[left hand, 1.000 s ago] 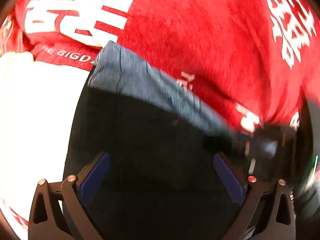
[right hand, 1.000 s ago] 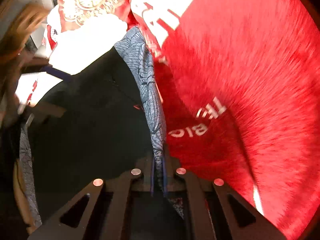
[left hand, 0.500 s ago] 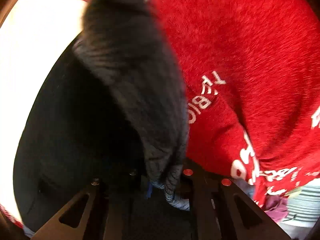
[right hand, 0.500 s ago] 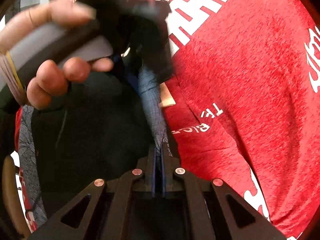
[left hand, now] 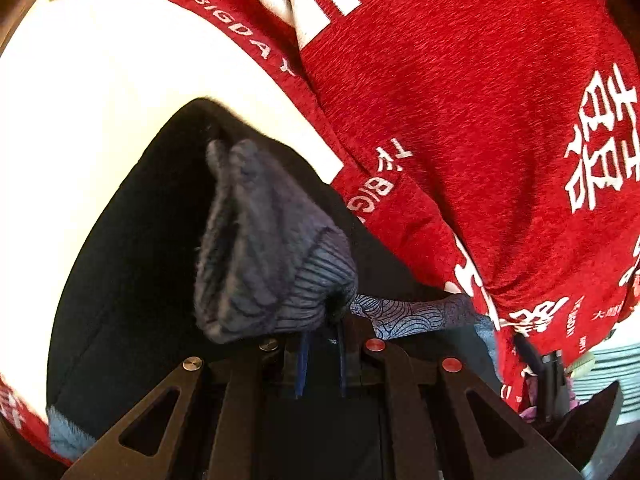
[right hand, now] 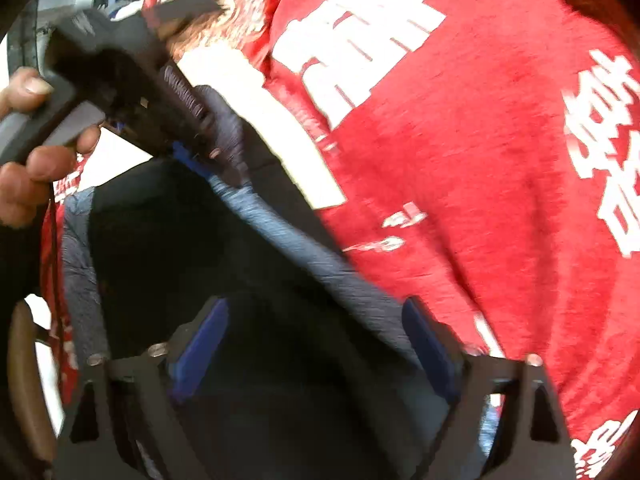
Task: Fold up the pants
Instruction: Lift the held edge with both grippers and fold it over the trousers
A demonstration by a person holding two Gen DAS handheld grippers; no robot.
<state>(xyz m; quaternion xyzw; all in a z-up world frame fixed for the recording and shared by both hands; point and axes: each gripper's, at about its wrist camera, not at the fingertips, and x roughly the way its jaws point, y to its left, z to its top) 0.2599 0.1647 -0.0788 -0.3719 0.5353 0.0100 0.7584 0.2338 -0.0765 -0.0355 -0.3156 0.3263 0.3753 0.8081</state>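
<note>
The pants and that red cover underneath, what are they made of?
The pants look like soft matte black knit with a grey fleecy inside, ribbed at the hem. The red cover seems a brushed, heathered fabric with white printed characters; exact fibres can't be told.

The left gripper [left hand: 320, 354] has its fingers pinched almost together — fabric bunched between them. The right gripper [right hand: 316, 344] stands spread wide, blue pads [right hand: 426, 344] apart.

We see our left gripper [left hand: 320, 364] pinched on the dark pants [left hand: 132, 264] — grey cuff [left hand: 264, 256] bunched above, red printed blanket [left hand: 460, 100] beyond.
</note>
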